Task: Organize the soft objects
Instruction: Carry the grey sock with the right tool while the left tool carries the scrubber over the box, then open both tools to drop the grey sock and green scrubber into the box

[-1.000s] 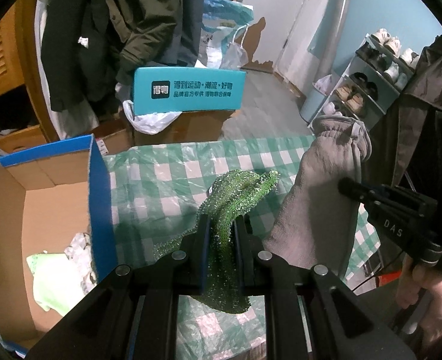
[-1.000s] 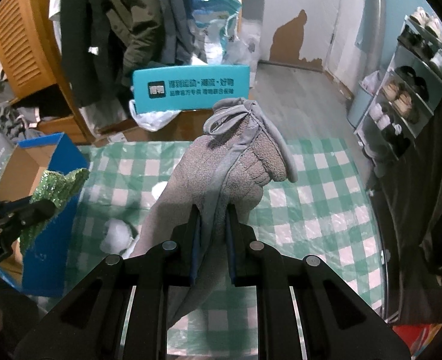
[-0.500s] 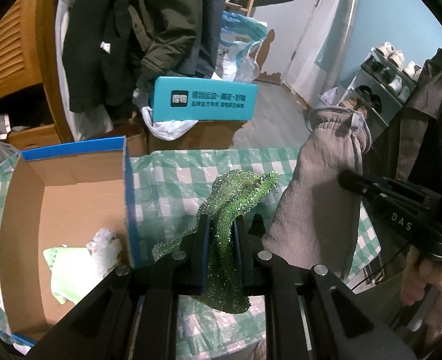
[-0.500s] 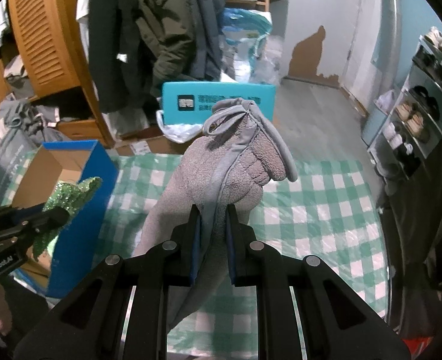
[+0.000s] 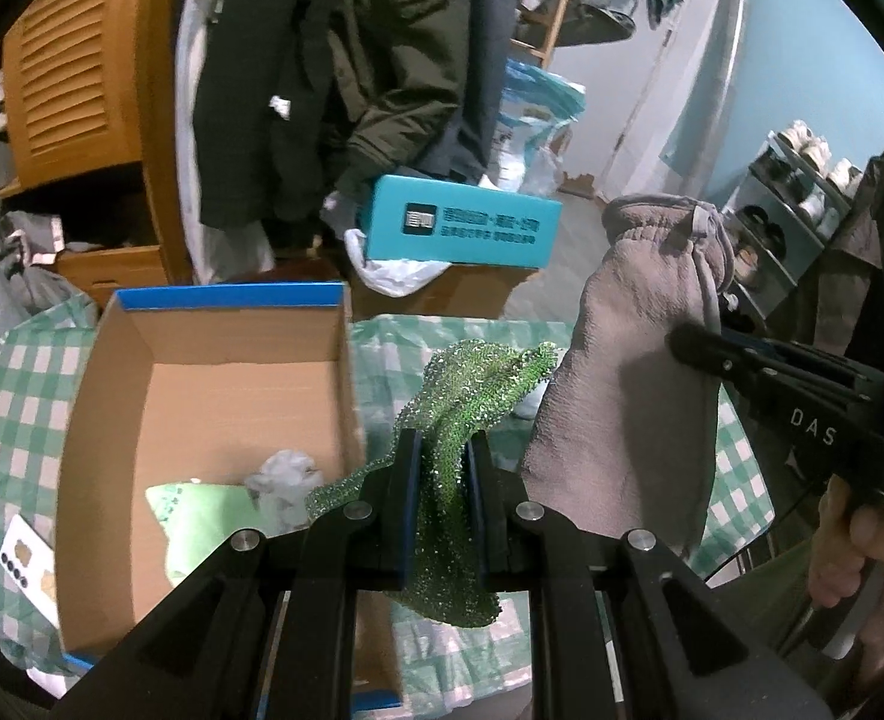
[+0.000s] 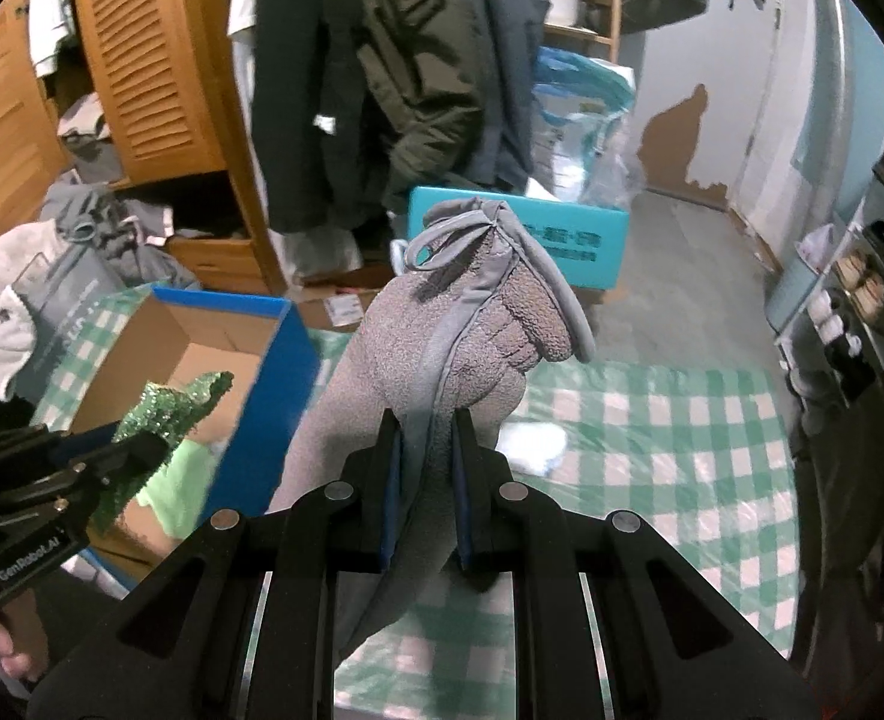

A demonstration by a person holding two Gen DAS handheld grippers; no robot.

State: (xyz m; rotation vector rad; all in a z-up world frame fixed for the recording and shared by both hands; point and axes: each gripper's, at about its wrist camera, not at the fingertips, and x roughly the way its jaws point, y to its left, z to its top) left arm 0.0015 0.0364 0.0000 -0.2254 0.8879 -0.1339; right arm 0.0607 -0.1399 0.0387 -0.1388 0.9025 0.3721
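Note:
My left gripper [image 5: 446, 450] is shut on a glittery green cloth [image 5: 472, 384] and holds it in the air just right of the open cardboard box [image 5: 213, 384] with blue rims. My right gripper [image 6: 425, 429] is shut on a grey fleecy cloth [image 6: 472, 324] with a hanging loop, held up above the table. The grey cloth [image 5: 628, 360] and the right gripper [image 5: 682, 339] also show in the left wrist view, right of the green cloth. The left gripper [image 6: 147, 450] with the green cloth [image 6: 171, 408] shows in the right wrist view, over the box [image 6: 225, 360].
The box holds a light green cloth [image 5: 201, 510], a white wad [image 5: 285, 474] and a card [image 5: 21, 546]. The table has a green checked cover [image 6: 652, 438] with a white wad [image 6: 532, 444] on it. Behind stand a teal box [image 5: 460, 222], hanging coats, a wooden cabinet and a shoe rack.
Both grippers have moved left toward the cardboard box with their cloths still gripped. The box now fills more of the left wrist view.

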